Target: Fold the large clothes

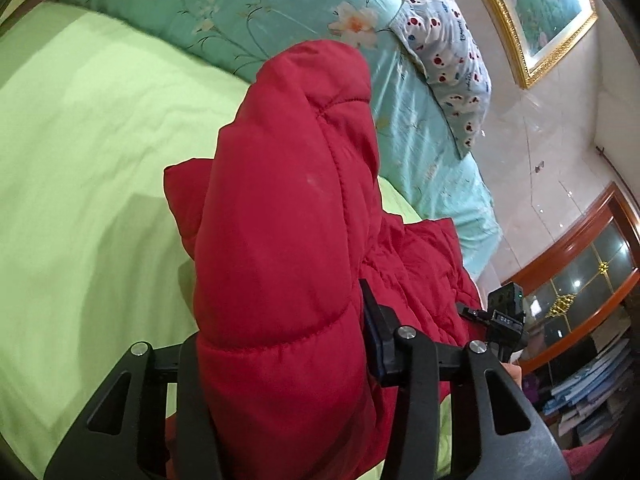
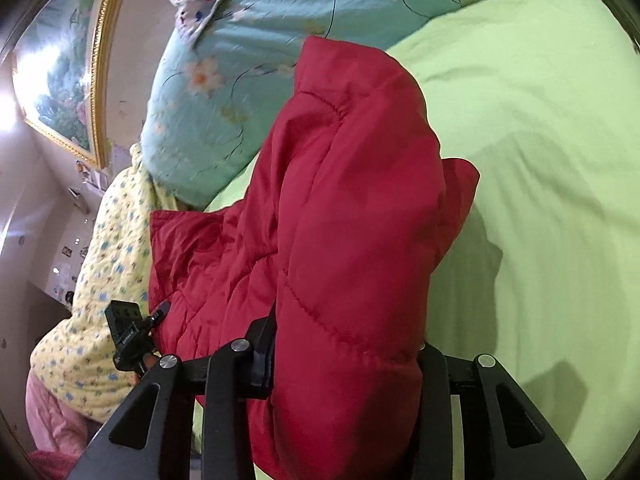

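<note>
Clamping a thick fold of the red puffer jacket (image 1: 288, 220), left gripper (image 1: 280, 364) over the green sheet (image 1: 80, 160); right gripper (image 2: 344, 356) pinching another fold, floral quilt (image 2: 280, 12) behind

We see the widest free room on the light green sheet (image 1: 80, 184), which lies bare and flat to the outer side of each gripper, so a hand could pass there unhindered. Straight ahead the way is blocked: the puffy red jacket (image 1: 288, 216) fills the gap between the fingers of the left gripper (image 1: 280, 356) and of the right gripper (image 2: 344, 356) and bulges up in front of both. Beyond it the teal floral quilt (image 1: 248, 12) lies heaped across the far side, with a spotted pillow (image 1: 444, 56) against the wall.
</note>
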Motion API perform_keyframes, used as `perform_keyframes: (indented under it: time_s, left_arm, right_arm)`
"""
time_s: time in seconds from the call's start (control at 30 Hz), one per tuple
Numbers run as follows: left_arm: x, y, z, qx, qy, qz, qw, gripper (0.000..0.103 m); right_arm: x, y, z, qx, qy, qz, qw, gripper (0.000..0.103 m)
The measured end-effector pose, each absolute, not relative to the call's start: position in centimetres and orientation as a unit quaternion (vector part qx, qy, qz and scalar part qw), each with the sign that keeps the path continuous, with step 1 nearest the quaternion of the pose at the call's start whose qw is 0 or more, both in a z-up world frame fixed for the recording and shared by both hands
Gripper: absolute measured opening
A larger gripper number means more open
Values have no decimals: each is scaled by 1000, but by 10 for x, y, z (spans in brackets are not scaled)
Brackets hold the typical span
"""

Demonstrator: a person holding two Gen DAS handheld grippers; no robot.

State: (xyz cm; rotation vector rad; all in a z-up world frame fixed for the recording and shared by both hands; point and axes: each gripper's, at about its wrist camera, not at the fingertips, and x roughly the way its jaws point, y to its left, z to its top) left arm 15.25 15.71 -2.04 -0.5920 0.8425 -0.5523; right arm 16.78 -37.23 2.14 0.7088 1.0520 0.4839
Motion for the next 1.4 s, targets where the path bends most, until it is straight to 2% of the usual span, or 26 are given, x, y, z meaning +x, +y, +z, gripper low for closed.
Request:
perform_keyframes:
  time_s: [0.13,0.3,0.53,0.73,0.83,0.87,0.9,0.97,1.23,1.4]
  left_arm:
    - [110,163,-21,-276,397,-260,835,43]
    - [94,165,-32,-272,404,-250,837,43]
    - [107,158,-54,-250,424,-200,847,45]
    - [109,148,-64,-215,420,-147,869,60]
    - [108,141,-61,-187,414,-103,885,77]
    - [105,139,-60,-174,412,-80,891,87]
    - [103,138,-58,-165,407,-60,896,91]
    - [98,134,-52,-153,398,-41,904,91]
    - [72,137,-20,-125,360,11,924,91]
    - [54,130,-2,-114,347,-19,931,91]
  right_arm:
    - [132,-369,19,331,487,231,774,37]
    - [109,-370,9,330,489,219,777,39]
    - [110,-373,-5,335,487,180,787,49]
    - [109,-372,-9,327,485,159,795,59]
    - [107,-373,-11,320,483,143,802,67]
    - [106,-373,-10,320,480,137,806,69]
    - [104,-373,-10,317,477,131,809,71]
    - [102,-373,-9,310,472,116,817,79]
    - [95,-377,-3,282,452,77,842,84]
    - [92,-381,0,279,440,62,851,86]
